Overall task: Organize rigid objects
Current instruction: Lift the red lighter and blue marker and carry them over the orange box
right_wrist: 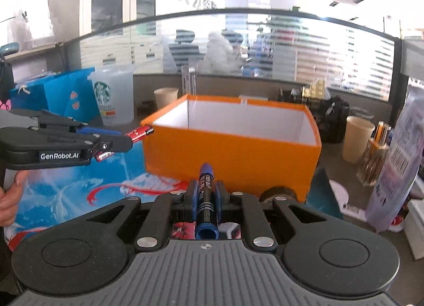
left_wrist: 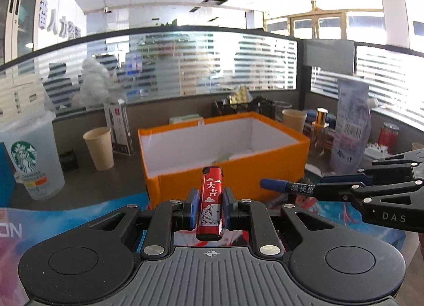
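Note:
My left gripper [left_wrist: 210, 197] is shut on a red lighter [left_wrist: 211, 200] with white characters, held just in front of the near wall of an orange box [left_wrist: 238, 181] with a white inside. My right gripper [right_wrist: 206, 193] is shut on a blue marker [right_wrist: 206, 200], its tip pointing at the orange box [right_wrist: 230, 152]. In the left wrist view the right gripper [left_wrist: 318, 189] comes in from the right with the marker [left_wrist: 286, 186]. In the right wrist view the left gripper [right_wrist: 124, 143] comes in from the left with the lighter [right_wrist: 139, 132] beside the box's left corner.
A Starbucks cup [left_wrist: 29, 157], paper cups [left_wrist: 99, 148] [left_wrist: 294, 120], a small carton [left_wrist: 119, 125], a printed pouch [left_wrist: 349, 125] and a red can [left_wrist: 388, 133] stand around the box. A blue patterned mat [right_wrist: 79, 184] lies underneath. A round dark object [right_wrist: 278, 194] sits by the box's right corner.

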A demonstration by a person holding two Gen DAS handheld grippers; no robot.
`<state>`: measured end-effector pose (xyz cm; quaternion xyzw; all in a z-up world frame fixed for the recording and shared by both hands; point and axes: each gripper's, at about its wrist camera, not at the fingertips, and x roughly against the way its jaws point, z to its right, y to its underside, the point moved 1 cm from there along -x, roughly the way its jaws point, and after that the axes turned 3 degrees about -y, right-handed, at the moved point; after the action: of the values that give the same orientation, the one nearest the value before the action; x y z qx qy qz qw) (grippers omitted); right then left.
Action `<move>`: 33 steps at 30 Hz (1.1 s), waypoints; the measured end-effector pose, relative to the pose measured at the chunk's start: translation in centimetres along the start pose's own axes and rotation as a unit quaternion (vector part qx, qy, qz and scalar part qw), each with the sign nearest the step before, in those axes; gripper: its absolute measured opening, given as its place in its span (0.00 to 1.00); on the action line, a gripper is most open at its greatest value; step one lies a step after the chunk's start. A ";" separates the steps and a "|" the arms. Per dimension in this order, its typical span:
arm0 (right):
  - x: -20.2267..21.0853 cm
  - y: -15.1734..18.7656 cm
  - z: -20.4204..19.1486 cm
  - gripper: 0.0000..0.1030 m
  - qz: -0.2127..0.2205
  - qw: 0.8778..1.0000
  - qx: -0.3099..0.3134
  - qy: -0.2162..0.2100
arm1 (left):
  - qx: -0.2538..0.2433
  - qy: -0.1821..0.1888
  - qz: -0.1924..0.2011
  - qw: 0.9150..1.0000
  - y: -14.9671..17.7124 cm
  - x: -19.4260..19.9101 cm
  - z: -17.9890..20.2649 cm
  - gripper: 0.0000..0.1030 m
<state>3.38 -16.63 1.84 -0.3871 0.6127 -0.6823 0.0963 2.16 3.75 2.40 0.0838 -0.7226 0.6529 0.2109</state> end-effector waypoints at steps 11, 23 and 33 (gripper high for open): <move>-0.7 -4.3 1.5 0.12 0.041 0.999 0.002 0.010 | -0.001 -0.012 0.034 0.999 -4.2 -0.7 -0.5 0.16; -2.5 -4.1 2.1 0.12 0.033 0.999 0.000 0.005 | 0.043 -0.003 -0.035 0.998 0.5 -2.3 -1.7 0.17; -3.5 -3.8 1.6 0.12 0.034 0.999 -0.004 -0.009 | 0.041 -0.013 -0.129 0.991 7.3 -3.7 -0.5 0.31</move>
<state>8.12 -14.83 3.80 -0.3721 0.6277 -0.6725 0.1234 2.65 4.66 -5.70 0.1939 -0.6808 0.6483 0.2804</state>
